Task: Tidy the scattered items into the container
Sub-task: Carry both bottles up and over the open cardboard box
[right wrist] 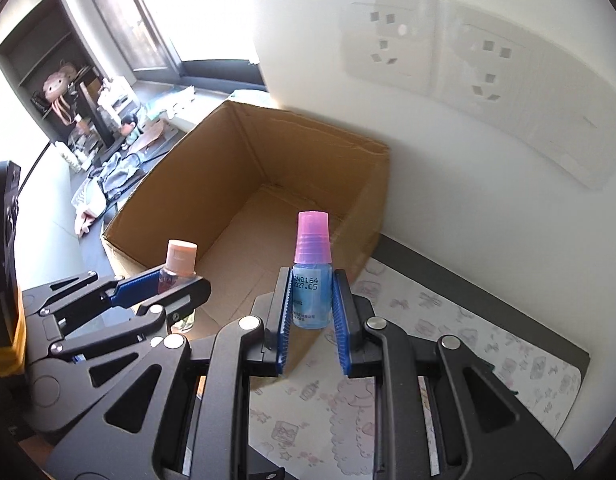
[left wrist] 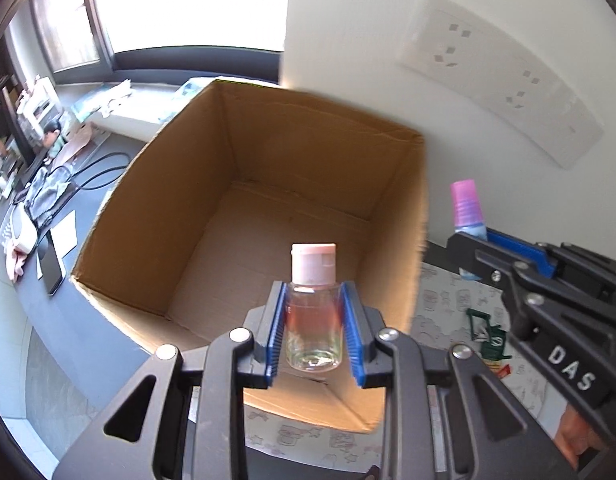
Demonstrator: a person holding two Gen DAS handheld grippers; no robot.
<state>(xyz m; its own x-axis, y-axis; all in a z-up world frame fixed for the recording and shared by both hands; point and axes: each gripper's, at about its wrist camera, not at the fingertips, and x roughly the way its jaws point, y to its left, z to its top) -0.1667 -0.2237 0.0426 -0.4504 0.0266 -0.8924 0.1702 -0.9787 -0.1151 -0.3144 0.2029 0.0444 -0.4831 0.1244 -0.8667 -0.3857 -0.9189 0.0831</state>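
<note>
An open, empty cardboard box (left wrist: pixel 180 208) stands on the table against the white wall; it also shows in the right wrist view (right wrist: pixel 228 168). My left gripper (left wrist: pixel 314 300) is shut on a small clear bottle (left wrist: pixel 314 320) with a pale pink flip cap, held upright over the box's near edge; this bottle shows in the right wrist view (right wrist: pixel 179 260) too. My right gripper (right wrist: pixel 311 284) is shut on a blue bottle (right wrist: pixel 311 296) with a pink spray cap, held upright at the box's right near corner. That bottle's cap shows in the left wrist view (left wrist: pixel 466 204).
A patterned white mat (right wrist: pixel 448 340) covers the table right of the box. A small green and red wrapper (left wrist: pixel 488 336) lies on it. Wall sockets (right wrist: pixel 448 52) are behind. A cluttered dark desk with cables and cloth (left wrist: pixel 48 192) lies left of the box.
</note>
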